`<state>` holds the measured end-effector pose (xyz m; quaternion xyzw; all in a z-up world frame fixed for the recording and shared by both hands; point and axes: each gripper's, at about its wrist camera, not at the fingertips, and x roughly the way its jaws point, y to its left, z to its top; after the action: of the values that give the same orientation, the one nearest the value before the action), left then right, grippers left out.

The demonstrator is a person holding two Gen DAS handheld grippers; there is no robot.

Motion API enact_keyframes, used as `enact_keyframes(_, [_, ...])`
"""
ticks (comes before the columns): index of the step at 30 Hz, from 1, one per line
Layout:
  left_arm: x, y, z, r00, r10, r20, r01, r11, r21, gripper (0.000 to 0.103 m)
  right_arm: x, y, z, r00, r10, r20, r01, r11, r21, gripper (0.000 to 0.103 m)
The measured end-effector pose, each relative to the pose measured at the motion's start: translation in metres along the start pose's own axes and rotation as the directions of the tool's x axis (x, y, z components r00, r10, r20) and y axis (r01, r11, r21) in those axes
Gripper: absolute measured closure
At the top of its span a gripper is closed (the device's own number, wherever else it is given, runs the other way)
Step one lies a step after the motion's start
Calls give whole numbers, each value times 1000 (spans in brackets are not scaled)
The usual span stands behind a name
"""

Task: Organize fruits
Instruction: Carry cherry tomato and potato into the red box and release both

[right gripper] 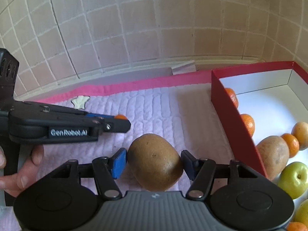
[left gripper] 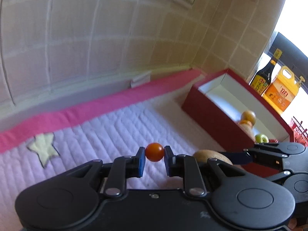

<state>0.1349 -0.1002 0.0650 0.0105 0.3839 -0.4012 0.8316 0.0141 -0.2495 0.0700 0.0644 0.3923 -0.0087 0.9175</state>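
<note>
My left gripper [left gripper: 154, 155] is shut on a small orange cherry tomato [left gripper: 154, 152], held above the lilac quilted mat [left gripper: 107, 144]. My right gripper [right gripper: 154, 162] is shut on a brown kiwi [right gripper: 155, 161], just left of the red box [right gripper: 231, 107]. The box has a white inside and holds oranges [right gripper: 248, 124], a brown pear-like fruit [right gripper: 273, 156] and a green apple [right gripper: 294, 179]. In the right wrist view the left gripper [right gripper: 123, 122] reaches in from the left with the tomato [right gripper: 121, 117] at its tip. The kiwi [left gripper: 209, 155] and right gripper [left gripper: 248, 156] show in the left wrist view.
A tiled wall [right gripper: 134, 38] rises right behind the mat's pink border [left gripper: 115, 100]. A dark sauce bottle [left gripper: 264, 75] and a yellow oil jug [left gripper: 283, 90] stand beyond the box. A pale star patch [left gripper: 44, 148] is sewn on the mat.
</note>
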Motion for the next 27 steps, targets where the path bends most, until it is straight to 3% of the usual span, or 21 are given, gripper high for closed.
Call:
enact_keyframes(8, [-16, -33, 40, 995, -31, 91, 24, 997, 78, 80, -47, -24, 24, 991, -26, 133, 19, 999, 47, 40])
enact_keyframes(16, [12, -109, 91, 982, -143, 121, 114, 968, 221, 80, -92, -109, 62, 937, -234, 261, 190, 965, 182, 40])
enact_keyframes(20, [42, -143, 103, 979, -186, 88, 160, 957, 243, 80, -97, -160, 70, 915, -317, 248, 241, 925, 294, 40])
enact_keyframes(27, [97, -163, 98, 980, -197, -6, 195, 963, 183, 80, -77, -212, 64, 923, -349, 165, 265, 883, 387, 40])
